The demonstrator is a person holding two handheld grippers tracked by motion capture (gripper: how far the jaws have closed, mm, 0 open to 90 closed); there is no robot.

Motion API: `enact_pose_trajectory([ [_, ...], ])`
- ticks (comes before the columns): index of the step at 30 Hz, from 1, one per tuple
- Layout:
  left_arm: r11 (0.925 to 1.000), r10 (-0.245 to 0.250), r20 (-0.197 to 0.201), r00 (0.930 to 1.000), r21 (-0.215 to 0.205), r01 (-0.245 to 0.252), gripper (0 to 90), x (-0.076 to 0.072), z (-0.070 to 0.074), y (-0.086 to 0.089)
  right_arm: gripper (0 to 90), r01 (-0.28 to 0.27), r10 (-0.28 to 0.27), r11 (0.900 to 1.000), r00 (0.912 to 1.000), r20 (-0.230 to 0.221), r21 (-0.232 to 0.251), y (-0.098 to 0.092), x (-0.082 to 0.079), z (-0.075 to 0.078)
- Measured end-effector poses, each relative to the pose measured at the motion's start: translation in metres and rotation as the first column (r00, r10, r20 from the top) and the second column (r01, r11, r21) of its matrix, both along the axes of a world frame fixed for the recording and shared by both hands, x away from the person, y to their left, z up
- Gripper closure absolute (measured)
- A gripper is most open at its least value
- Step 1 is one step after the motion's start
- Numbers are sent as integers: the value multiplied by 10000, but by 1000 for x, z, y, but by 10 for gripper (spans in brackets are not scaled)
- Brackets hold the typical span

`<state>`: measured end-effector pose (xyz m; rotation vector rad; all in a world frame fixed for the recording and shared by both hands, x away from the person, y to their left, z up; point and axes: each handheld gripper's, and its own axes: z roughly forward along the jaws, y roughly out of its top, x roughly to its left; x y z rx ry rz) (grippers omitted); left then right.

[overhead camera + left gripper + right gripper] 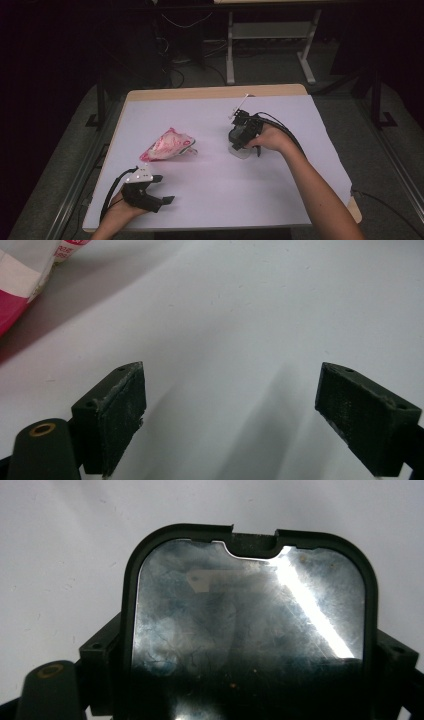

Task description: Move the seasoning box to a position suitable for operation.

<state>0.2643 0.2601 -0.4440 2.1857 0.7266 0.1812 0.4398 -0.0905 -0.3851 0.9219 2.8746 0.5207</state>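
Black-framed panel (pixel 250 625), with its shiny, scratched face and a small notch in the far rim, sits between the two jaws of the right gripper (pixel 240 146), well to the right of the pink packet (pixel 167 145) on the table (pixel 280 200). The jaws flank the frame's two long sides and look to meet it, but whether the pads press on it or merely stand against it I cannot tell. To do this grasp well, it seems wise to keep the frame centred between the pads, seat them squarely on the black rim and not on the glossy face, and close evenly so the panel doesn't twist or skid on the smooth tabletop before any lift. The left gripper (pixel 163 190) rests in front of the packet, nearer the person, jaws spread wide with nothing between them. The right gripper view gives the notch, the scratches and how the rim lines up with the jaws; the high view instead lays out how far the panel lies from the packet, and the left gripper view catches the packet's pink corner just beyond its open jaws.
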Motion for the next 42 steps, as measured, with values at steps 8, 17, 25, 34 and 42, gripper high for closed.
enact_pose_trajectory([
  [8,10000,17,-34,10000,-50,-17,125,0,0,1,150,-133,133,9992,9999,-9,-367,4,0,2],
  [17,10000,-2,-95,10000,-58,1,125,0,0,2,151,-345,340,9962,9994,-79,-802,8,-1,4],
  [25,10000,2,-99,10000,-81,-3,125,0,-1,1,151,-631,612,9941,9978,-237,-884,-1,-10,14],
  [34,9999,-62,21,10000,-129,63,125,-1,1,0,151,-1652,1639,9811,9862,-213,-1006,-12,-30,26],
  [42,9998,-96,9,10000,-162,96,125,-2,1,-1,151,-2821,2804,9553,9594,-310,-885,-17,-49,33],
])
